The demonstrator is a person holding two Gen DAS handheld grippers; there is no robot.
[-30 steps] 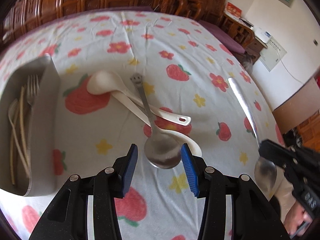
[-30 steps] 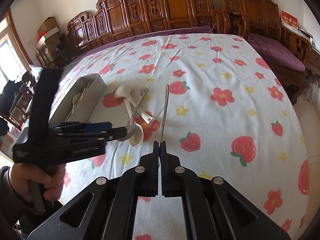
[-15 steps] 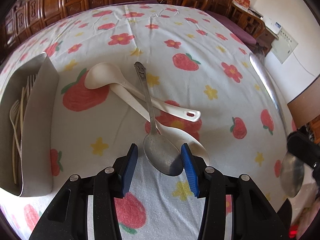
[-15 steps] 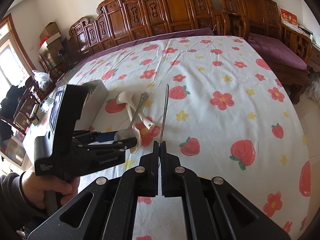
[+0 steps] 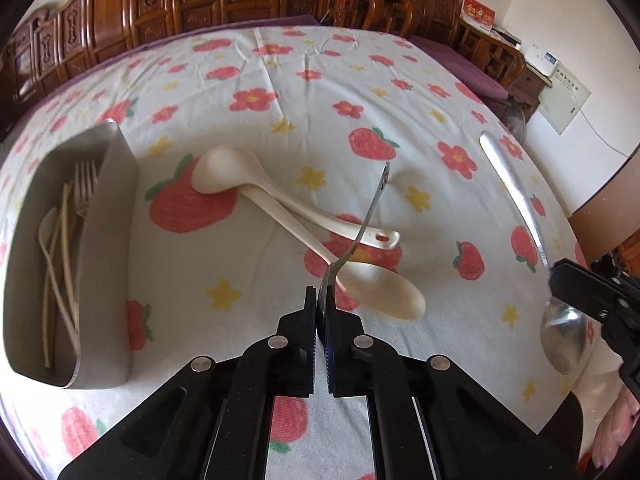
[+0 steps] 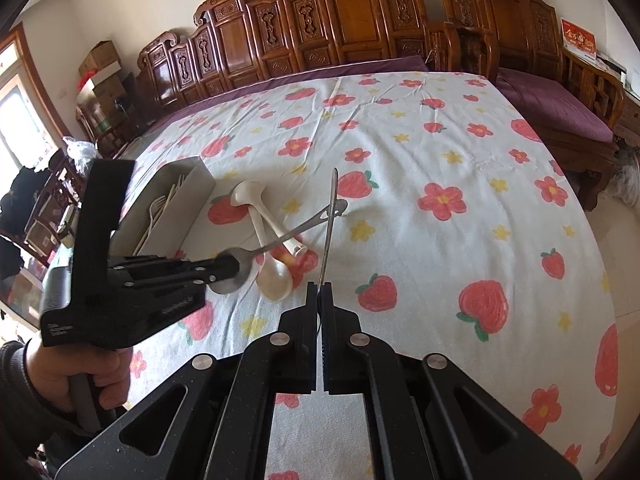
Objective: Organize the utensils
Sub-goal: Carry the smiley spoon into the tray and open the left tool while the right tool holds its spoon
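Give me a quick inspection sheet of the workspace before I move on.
Surface: white cloth with strawberry and flower print, covering the table.
Job's things: grey oblong utensil tray holding forks and pale utensils; two cream plastic spoons crossed on the cloth; smiley-handled steel spoon lifted clear of them; long plain steel spoon also held up.
Clutter: nothing seen.
Grippers: left tongs shut on the smiley-handled spoon's bowl; right tongs shut on the long spoon's bowl.
Cables: one wire down the wall at the far right.
Surroundings: carved wooden chairs, purple-cushioned bench, stacked boxes.
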